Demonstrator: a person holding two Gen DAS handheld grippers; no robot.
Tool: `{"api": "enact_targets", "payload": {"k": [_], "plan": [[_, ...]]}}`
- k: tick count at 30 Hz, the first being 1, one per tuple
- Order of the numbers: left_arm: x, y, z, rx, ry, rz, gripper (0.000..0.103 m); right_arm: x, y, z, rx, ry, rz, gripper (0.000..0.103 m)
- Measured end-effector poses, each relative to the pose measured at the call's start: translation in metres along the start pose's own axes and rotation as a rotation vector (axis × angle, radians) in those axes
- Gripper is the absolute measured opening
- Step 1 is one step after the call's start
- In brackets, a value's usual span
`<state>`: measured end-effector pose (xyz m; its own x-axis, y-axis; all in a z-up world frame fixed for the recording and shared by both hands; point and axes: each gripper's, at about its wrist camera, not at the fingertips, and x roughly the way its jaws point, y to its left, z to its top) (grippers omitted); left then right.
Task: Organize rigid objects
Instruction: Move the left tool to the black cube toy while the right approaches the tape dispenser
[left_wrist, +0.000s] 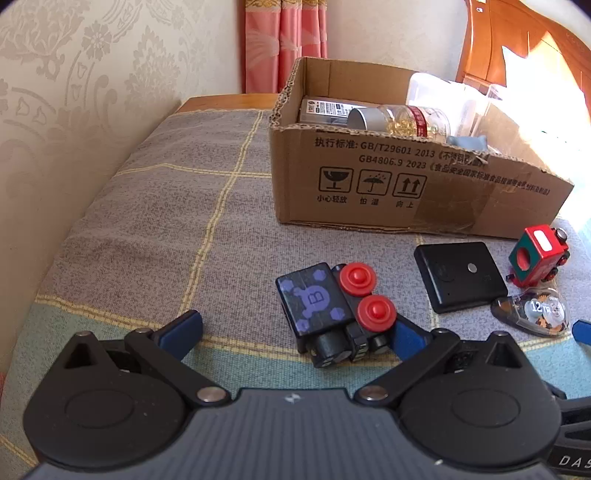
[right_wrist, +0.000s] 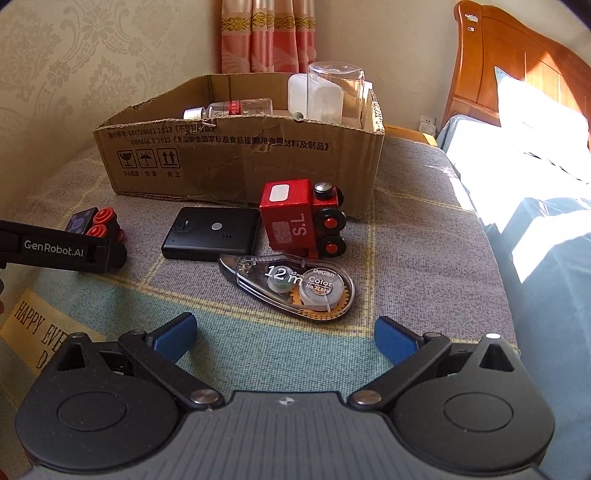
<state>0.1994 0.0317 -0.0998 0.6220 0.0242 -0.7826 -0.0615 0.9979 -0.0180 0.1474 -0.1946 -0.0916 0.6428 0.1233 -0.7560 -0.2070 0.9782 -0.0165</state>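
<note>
Two grippers over a table covered in a grey plaid cloth (right_wrist: 424, 236), both with blue-padded jaws spread wide and holding nothing.

Largest item: open brown cardboard box (left_wrist: 369, 177) at the back of the cloth, printed with handling symbols. Inside it: a clear bottle with a red label (right_wrist: 243, 107) lying on its side, a translucent white plastic container (right_wrist: 317, 98), and a clear cup (right_wrist: 338, 79) standing upside down at the right end.

In front of the box, all on the cloth:
- red wooden toy train engine with black wheels (right_wrist: 303, 221), tipped on its side, "S.L" facing up, just beside the box's front wall
- flat black rectangular device with a small silver dot (right_wrist: 212, 236), touching or nearly touching the red train on its left
- clear teardrop correction-tape dispenser (right_wrist: 291, 284), marked "12m", just in front of those two
- black toy train car with purple pattern and red wheels (left_wrist: 332, 314), on its side, well left of the others

Left gripper (left_wrist: 295, 332) sits low with the black train car between its fingers, right pad (left_wrist: 406, 338) close to or touching it; contact not clear. Right gripper (right_wrist: 286, 338) hovers just short of the tape dispenser.
</note>
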Motion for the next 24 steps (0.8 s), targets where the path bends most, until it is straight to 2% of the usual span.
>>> {"api": "enact_targets", "payload": {"k": [16,24], "plan": [[0.0,0.004,0.0,0.021,-0.001,-0.021,0.103,0.025,0.014,0.022,0.019,-0.038,-0.021,0.103],[0.0,0.002,0.0,0.013,-0.004,-0.012,0.103,0.025,0.006,0.022,0.06,-0.043,-0.068,0.103]]}}
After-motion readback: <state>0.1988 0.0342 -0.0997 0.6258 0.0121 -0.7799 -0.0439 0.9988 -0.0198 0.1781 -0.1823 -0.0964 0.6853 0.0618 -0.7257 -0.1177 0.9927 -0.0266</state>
